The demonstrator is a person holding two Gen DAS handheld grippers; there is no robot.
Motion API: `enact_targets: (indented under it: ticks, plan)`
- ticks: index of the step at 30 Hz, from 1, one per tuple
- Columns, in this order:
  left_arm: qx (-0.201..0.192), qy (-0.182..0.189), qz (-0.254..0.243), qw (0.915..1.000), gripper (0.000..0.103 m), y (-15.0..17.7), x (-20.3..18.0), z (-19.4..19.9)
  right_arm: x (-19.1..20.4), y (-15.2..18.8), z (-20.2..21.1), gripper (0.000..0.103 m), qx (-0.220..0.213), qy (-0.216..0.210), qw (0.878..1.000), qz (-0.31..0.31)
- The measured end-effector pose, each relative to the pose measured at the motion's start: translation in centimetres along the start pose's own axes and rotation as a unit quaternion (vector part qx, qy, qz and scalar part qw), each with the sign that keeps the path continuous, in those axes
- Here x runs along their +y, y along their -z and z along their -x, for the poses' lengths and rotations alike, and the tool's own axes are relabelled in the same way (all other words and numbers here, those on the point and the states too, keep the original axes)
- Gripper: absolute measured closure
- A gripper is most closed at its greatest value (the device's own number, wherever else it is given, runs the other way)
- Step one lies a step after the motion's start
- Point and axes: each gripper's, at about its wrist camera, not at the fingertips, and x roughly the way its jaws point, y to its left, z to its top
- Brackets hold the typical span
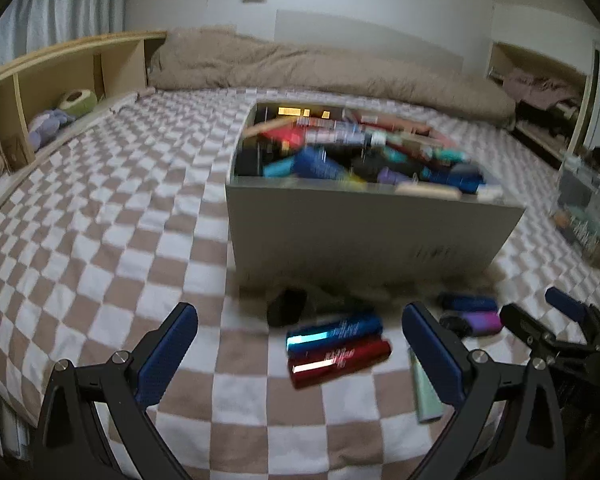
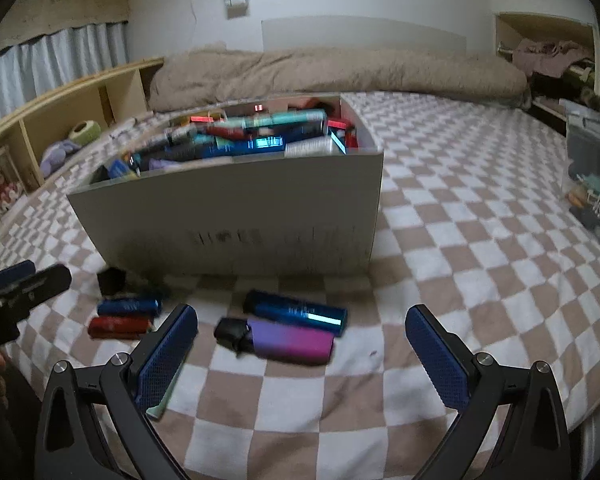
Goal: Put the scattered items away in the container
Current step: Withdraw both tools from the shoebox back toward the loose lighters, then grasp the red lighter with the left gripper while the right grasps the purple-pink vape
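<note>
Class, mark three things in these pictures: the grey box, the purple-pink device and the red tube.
grey box (image 2: 236,216), right wrist view, bare front wall.
purple-pink device (image 2: 288,342), right wrist view, middle of its body.
red tube (image 1: 340,362), left wrist view, middle of its side.

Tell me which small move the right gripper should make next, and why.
Probably lower the right gripper, open and empty, onto the purple device: it lies loose on the blanket between the fingers, outside the already full box.
</note>
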Motion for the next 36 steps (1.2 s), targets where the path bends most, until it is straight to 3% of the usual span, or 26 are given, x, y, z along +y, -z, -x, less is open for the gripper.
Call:
enact_targets:
  ticks: [13, 24, 28, 36]
  plan:
    - [0.070, -0.012, 0.005, 0.9975, 0.000, 4.3, 0.0, -4.1, -0.2, 2.8, -2.5, 0.000, 0.058, 0.016, 0.998, 0.000]
    - [0.035, -0.047, -0.047, 0.9972, 0.000, 6.0, -1.5, -4.4, -0.4, 4.1, -2.2, 0.000, 0.041, 0.030, 0.999, -0.005]
    - [0.020, -0.040, -0.040, 0.9982, 0.000, 6.6, -1.3, -3.9, -0.4, 4.7, -1.8, 0.000, 0.017, 0.037, 0.999, -0.009]
    - [0.031, -0.040, -0.004, 0.9987, 0.000, 6.3, -2.3, -3.7, -1.2, 4.8, -1.9, 0.000, 0.004, 0.034, 0.999, -0.004]
